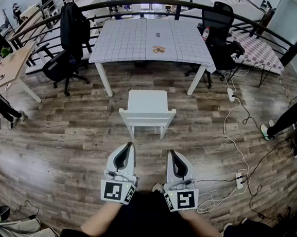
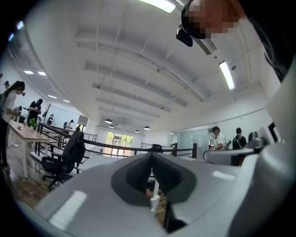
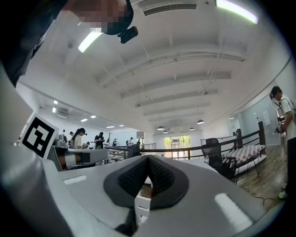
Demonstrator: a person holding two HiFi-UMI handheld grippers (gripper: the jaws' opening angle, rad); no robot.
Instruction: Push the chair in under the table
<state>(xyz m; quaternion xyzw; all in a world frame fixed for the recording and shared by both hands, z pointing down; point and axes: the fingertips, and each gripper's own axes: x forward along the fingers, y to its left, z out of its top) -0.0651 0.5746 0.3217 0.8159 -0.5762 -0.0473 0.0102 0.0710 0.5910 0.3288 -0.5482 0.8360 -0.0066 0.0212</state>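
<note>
Head view: left claw point(image 1: 130, 146) & right claw point(image 1: 171, 153) both shut, empty, near white chair point(image 1: 147, 101), which stands clear of desk point(image 1: 123, 42). Approach step; next prob. meet chair back, push fwd.

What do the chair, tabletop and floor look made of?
Chair: matte white, likely painted wood or plastic; flat slab seat, square legs.
Tabletop: white with fine grid, possibly a cover or laminate; cannot tell.
Floor: wood-look planks, grain and seams visible, slight sheen.
</note>
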